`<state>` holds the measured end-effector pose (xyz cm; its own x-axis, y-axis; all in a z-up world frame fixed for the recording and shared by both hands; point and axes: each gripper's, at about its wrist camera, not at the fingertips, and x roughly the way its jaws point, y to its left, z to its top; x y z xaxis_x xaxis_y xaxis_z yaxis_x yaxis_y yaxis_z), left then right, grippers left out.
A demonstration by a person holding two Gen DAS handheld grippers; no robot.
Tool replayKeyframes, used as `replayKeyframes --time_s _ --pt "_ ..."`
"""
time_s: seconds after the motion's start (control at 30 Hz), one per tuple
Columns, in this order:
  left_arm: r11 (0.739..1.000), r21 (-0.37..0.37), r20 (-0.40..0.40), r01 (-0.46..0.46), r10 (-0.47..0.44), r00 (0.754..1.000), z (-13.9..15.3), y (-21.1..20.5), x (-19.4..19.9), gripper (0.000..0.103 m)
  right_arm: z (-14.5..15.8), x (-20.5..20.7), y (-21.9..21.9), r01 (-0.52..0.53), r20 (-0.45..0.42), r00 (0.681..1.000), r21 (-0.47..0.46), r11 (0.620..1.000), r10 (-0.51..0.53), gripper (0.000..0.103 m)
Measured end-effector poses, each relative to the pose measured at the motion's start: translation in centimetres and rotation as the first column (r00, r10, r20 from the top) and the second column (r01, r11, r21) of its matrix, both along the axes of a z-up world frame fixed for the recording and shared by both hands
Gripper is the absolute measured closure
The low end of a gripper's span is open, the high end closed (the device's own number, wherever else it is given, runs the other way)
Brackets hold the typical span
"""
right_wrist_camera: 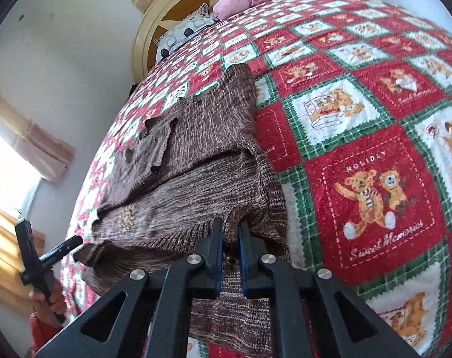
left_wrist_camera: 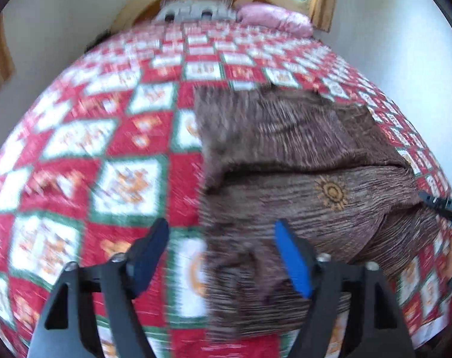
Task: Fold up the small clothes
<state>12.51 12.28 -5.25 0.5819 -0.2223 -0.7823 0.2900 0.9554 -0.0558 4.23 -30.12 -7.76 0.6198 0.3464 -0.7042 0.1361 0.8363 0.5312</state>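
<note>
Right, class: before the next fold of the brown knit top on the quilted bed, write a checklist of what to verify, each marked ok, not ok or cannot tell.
1. Right gripper shut on the brown knit top: ok, the near edge sits between its pads.
2. Left gripper free: ok, jaws open, nothing between them.
3. Top partly folded: ok, one layer lies across the body.
4. Top flat: not ok, the near edge is bunched.
5. Quilt beside the top free: ok.
6. Sleeves tucked in: cannot tell.
</note>
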Motion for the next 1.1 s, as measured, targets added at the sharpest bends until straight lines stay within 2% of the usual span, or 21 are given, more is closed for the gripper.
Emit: replayKeyframes --time_s 0.07,0.1,0.13,0.17,0.2,0.3,0.37,0.5,0.6,0.67,0.73,0.8,0.83,0.87,0.9,0.97,1.07,1.1 --pt "0.999 0.039 0.052 0.038 -0.040 0.998 0.6 0.8 -0.7 0.025 0.5 -0.2 -0.4 0.002 0.032 0.999 0.039 0.999 -0.004 0.083" --pt "0.997 0.051 0.065 0.057 -0.060 0.996 0.8 1.1 -0.8 0.025 0.9 -0.4 -0.5 0.005 0.060 0.998 0.046 0.999 -0.008 0.069" --pt "0.994 0.068 0.078 0.084 -0.090 0.993 0.8 1.5 -1.2 0.025 1.5 -0.8 -0.7 0.011 0.092 0.996 0.047 0.999 -0.015 0.060" --pt "0.991 0.087 0.084 0.106 -0.113 0.990 0.9 1.6 -1.1 0.025 2.0 -1.1 -0.8 0.022 0.116 0.993 0.049 0.999 -0.027 0.045" --pt "0.987 0.104 0.088 0.124 -0.134 0.987 0.8 1.6 -1.1 0.025 2.6 -1.7 -0.9 0.038 0.150 0.988 0.052 0.998 -0.046 0.042" --pt "0.959 0.178 0.111 0.219 -0.240 0.964 0.3 1.0 -1.8 0.025 4.2 -3.2 -0.9 0.053 0.229 0.972 0.015 0.998 -0.055 0.042" --pt "0.928 0.227 0.119 0.295 -0.327 0.937 -0.2 -0.2 -2.1 0.025 5.0 -3.9 -0.2 0.039 0.248 0.968 -0.074 0.996 -0.020 0.042" --pt "0.872 0.295 0.107 0.390 -0.436 0.894 -1.0 -3.1 -2.0 0.025 5.5 -4.9 1.1 0.015 0.228 0.973 -0.247 0.969 0.043 0.042" --pt "0.830 0.327 0.083 0.451 -0.501 0.861 -1.9 -5.4 -1.5 0.025 5.3 -5.3 1.5 0.006 0.210 0.976 -0.288 0.958 0.057 0.042" --pt "0.809 0.369 0.074 0.457 -0.516 0.853 -2.8 -6.7 -1.0 0.025 5.2 -5.4 1.7 0.007 0.210 0.976 -0.294 0.956 0.057 0.042" --pt "0.816 0.352 0.042 0.459 -0.503 0.863 -3.5 -7.0 -0.1 0.030 5.3 -5.5 1.9 0.008 0.215 0.975 -0.298 0.955 0.059 0.042" --pt "0.846 0.254 0.031 0.469 -0.491 0.870 -3.4 -6.5 0.5 0.053 5.4 -5.5 2.0 0.012 0.221 0.973 -0.312 0.950 0.060 0.042" --pt "0.863 0.214 0.025 0.457 -0.472 0.881 -3.3 -6.2 0.7 0.059 5.5 -5.5 2.0 0.018 0.222 0.973 -0.321 0.947 0.057 0.042" --pt "0.876 0.197 0.027 0.441 -0.454 0.891 -3.3 -6.0 0.7 0.068 5.5 -5.5 1.8 0.024 0.223 0.973 -0.329 0.944 0.053 0.042" --pt "0.884 0.192 0.034 0.427 -0.440 0.897 -3.4 -5.9 0.7 0.073 5.5 -5.4 1.6 0.030 0.220 0.974 -0.334 0.942 0.047 0.042" --pt "0.901 0.169 0.046 0.400 -0.413 0.910 -3.7 -5.5 0.5 0.073 5.1 -5.0 0.9 0.034 0.206 0.978 -0.337 0.941 0.038 0.042" --pt "0.929 0.082 0.030 0.360 -0.363 0.931 -3.8 -4.9 0.7 0.073 4.4 -3.9 1.0 0.003 0.172 0.983 -0.355 0.935 0.062 0.042" --pt "0.934 0.069 0.026 0.351 -0.353 0.935 -3.8 -4.7 0.7 0.069 4.3 -3.5 1.3 -0.011 0.165 0.983 -0.366 0.931 0.077 0.042"
